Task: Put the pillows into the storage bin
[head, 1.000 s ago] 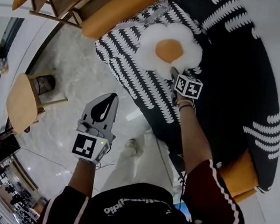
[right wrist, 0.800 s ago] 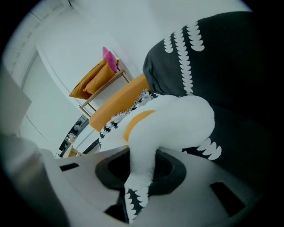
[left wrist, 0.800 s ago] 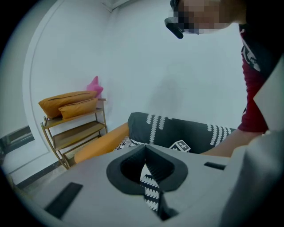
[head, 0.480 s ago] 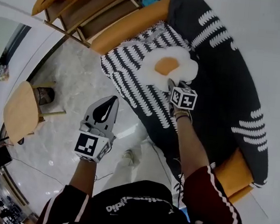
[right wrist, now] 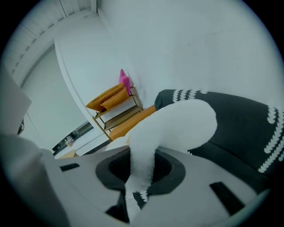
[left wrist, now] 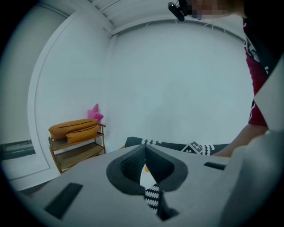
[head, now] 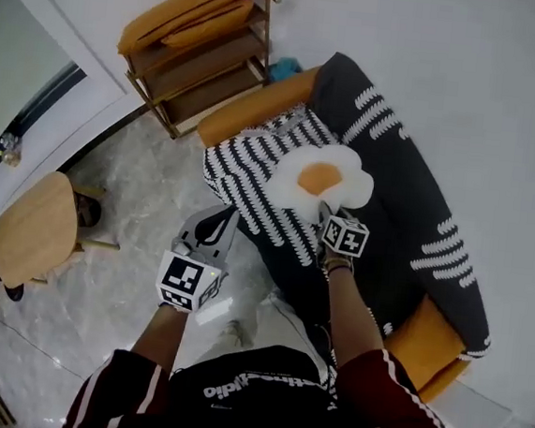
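Observation:
A fried-egg pillow (head: 324, 178), white with an orange yolk, is over the patterned sofa (head: 413, 269). My right gripper (head: 325, 209) is shut on its white rim, and its jaws have just been closing on it. In the right gripper view the white plush (right wrist: 177, 124) fills the gap between the jaws of the right gripper (right wrist: 142, 165) and bulges out past them. My left gripper (head: 228, 218) hangs over the floor beside the sofa's front. The left gripper (left wrist: 144, 151) has its tips together with nothing in them. No storage bin is in view.
A black-and-white leaf-patterned cover (head: 252, 174) lies on the orange sofa's seat. A wooden shelf (head: 206, 71) with orange cushions (head: 188, 17) stands by the wall. A round wooden stool (head: 31, 228) is on the marble floor at the left.
Both grippers have risen and the head view has pulled back. The egg pillow has come up with the right gripper. The left gripper has drawn closer to the sofa's front.

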A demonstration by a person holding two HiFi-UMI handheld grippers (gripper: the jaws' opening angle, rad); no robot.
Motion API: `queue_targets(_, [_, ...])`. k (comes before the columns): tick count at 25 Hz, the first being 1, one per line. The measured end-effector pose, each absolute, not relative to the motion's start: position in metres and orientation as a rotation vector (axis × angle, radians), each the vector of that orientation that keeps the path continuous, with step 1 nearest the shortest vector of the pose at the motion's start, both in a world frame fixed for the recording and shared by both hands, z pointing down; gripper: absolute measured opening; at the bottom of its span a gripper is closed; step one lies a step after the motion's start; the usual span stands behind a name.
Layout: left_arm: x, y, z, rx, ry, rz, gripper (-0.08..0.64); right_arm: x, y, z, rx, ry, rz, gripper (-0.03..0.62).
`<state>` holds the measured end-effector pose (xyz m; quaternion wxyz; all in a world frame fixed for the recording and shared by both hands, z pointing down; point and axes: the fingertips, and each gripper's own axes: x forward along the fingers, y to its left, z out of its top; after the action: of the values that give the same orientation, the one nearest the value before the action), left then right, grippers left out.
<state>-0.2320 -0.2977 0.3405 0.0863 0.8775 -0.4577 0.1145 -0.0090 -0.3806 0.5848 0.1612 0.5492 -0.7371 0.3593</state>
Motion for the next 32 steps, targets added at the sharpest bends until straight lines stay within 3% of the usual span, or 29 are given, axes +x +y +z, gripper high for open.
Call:
queue_targets(22, [-0.345,-0.093,0.226,2.735,-1.404,0.061,0.005,-0.106,-0.134,0.351,1.731,-2.319,0.820,0.074])
queue_targets(32, [-0.309,-0.054,0.207,2.821,-1.231,-0.046,0.005,-0.088,-0.041,0.284,1.831,-2.375,0.678,0.077])
